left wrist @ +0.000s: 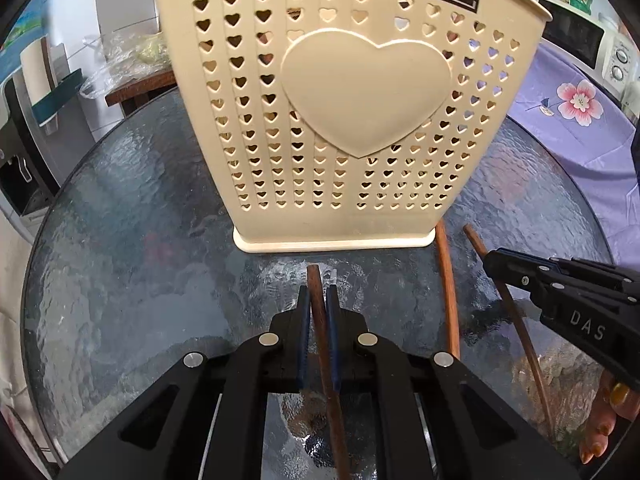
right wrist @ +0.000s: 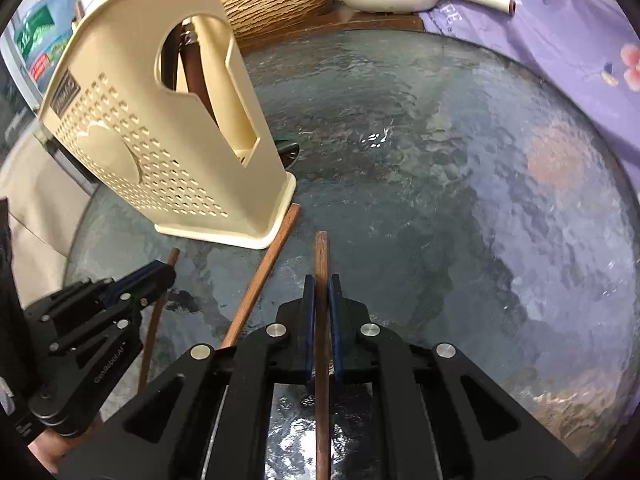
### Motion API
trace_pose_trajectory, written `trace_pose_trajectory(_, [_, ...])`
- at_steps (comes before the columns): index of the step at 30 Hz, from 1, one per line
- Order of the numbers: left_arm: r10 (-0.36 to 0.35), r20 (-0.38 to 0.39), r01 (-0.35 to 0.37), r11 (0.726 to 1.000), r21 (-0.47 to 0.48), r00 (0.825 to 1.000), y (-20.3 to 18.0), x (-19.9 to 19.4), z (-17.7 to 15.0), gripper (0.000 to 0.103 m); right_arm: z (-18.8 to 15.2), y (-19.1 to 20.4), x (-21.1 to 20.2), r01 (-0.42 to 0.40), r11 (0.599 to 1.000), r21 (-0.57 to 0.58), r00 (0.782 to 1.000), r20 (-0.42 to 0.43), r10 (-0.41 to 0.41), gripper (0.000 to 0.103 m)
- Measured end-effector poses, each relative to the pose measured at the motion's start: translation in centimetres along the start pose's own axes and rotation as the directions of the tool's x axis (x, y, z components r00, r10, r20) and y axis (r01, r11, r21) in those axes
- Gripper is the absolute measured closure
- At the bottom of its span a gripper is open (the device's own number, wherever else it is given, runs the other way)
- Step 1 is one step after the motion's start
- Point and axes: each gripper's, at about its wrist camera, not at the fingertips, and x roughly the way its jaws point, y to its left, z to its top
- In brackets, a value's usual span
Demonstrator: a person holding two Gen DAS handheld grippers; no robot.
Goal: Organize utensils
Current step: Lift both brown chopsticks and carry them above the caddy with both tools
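Left gripper [left wrist: 318, 292]: fingers pinching one brown wooden chopstick [left wrist: 320, 320] near its upper end, tip poking out toward 12 o'clock, just short of the holder's base.
Right gripper [right wrist: 321, 280]: fingers pressed onto a second chopstick [right wrist: 321, 256], again a little below its tip; the shaft runs back toward 6 o'clock under the gripper.
Spare stick: a third chopstick [right wrist: 264, 276] lies loose on the tabletop [right wrist: 460, 184] between the two grippers, its far end touching or nearly touching the holder's foot; hard to call from here.
Holder: the cream utensil holder [left wrist: 344, 92] with heart-shaped holes stands upright at 12 o'clock from the left gripper and 10 o'clock from the right; brown handles already show through its side cut-out.
Handling: these sticks look light, stiff, thin and smooth, so likely to swivel in a pinch so near one end; a grip nearer the middle would steady them.
Slip risk: the textured glass gives little bite.
Room: wide open glass from 12 to 3 o'clock of the right gripper; the round edge and purple flowered cloth [right wrist: 580, 48] lie beyond. The grippers sit near each other, so lift apart.
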Motion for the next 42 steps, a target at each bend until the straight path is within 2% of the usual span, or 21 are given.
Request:
trace_pose_trajectory(9, [-0.046,0.030,0.047,0.998,-0.035,0.998,1.4,-1.8,-0.1,0.096,-0.2,-0.6,-2.2,-0.098,0.995,0.007,0.994,0.058,0.098,0.096])
trace_pose_trajectory(18, [-0.095,0.130,0.099,0.995,-0.025,0.987,1.3,-6.7,0.3,0.096,-0.7,0.6,-6.5,-0.210,0.976,-0.054,0.967,0.135,0.215,0.096])
trace_pose_trajectory(29, [-0.135,0.211,0.139,0.990,-0.004,0.968,1.2,-11.1,-0.5,0.096,-1.5,2.3,-12.4,-0.249,0.958,-0.145,0.936,0.219,0.276,0.096])
trace_pose_trajectory(42, [-0.221,0.313,0.226,0.974,0.023,0.923,1.5,-17.5,-0.2,0.096,-2.1,3.4,-20.3,-0.264,0.930,-0.255,0.875,0.342,0.342,0.096])
